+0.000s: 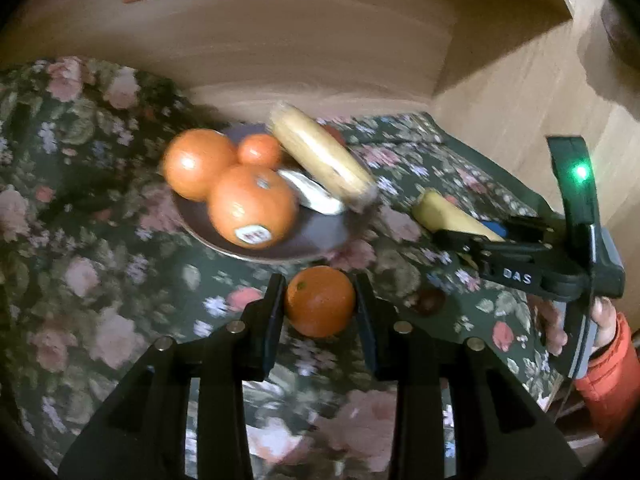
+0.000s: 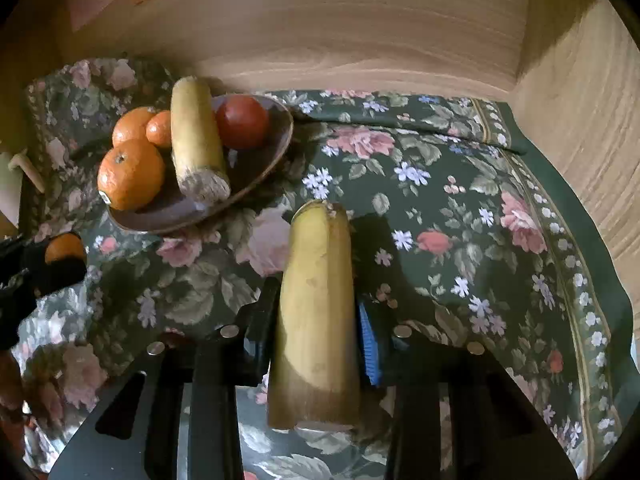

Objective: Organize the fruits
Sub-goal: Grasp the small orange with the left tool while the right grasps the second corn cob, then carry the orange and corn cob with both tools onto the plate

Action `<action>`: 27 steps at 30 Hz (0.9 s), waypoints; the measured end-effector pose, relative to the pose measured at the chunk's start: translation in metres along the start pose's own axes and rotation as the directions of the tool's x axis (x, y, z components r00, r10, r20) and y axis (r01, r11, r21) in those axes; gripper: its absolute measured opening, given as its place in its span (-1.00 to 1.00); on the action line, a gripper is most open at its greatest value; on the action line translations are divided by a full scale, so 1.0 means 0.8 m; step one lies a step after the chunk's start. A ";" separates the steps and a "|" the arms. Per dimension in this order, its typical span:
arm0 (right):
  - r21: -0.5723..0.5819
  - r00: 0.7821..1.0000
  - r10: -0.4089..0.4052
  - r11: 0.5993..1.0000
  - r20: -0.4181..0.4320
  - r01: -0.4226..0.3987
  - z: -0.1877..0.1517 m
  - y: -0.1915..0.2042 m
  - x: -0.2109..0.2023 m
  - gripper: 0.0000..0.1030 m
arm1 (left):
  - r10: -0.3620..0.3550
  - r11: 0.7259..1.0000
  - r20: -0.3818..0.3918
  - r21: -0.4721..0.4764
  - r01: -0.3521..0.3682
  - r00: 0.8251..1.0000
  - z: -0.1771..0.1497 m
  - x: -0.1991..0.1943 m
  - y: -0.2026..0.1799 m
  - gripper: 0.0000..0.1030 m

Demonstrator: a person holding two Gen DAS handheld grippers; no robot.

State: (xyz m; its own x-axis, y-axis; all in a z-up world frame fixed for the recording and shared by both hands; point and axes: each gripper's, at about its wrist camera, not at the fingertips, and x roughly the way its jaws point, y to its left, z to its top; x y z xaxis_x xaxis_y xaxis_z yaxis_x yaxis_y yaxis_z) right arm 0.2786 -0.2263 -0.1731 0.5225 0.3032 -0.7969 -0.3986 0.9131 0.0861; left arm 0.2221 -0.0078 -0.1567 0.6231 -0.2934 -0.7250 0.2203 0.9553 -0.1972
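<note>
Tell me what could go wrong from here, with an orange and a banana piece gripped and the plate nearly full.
The plate looks crowded, so adding the banana piece could nudge the tomato off. The small orange in the left gripper might roll off the rim. The right gripper could bruise the soft banana.

"DAS" in white on right gripper (image 1: 460, 240) arm; orange (image 1: 252, 210) sticker unreadable.

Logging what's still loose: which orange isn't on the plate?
The small orange between the left gripper fingers, off the plate; the other three sit on it.
</note>
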 end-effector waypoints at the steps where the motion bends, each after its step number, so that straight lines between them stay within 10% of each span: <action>1: -0.003 1.000 0.003 1.000 0.006 -0.003 0.002 0.003 0.000 -0.38 | 0.008 1.000 0.009 -0.007 -0.008 1.000 0.004 -0.003 0.007 -0.34; 27: -0.144 0.987 0.092 0.987 0.134 -0.073 0.127 0.053 0.025 -0.38 | 0.100 0.995 0.059 0.007 -0.100 0.993 0.102 0.024 0.060 -0.34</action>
State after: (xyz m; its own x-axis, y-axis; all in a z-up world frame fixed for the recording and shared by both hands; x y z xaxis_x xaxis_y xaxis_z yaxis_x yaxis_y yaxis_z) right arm 0.3485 -0.1540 -0.1245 0.5796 0.4200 -0.6983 -0.5398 0.8398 0.0570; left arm 0.3060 0.0290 -0.1260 0.6849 -0.1982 -0.7012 0.1621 0.9796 -0.1185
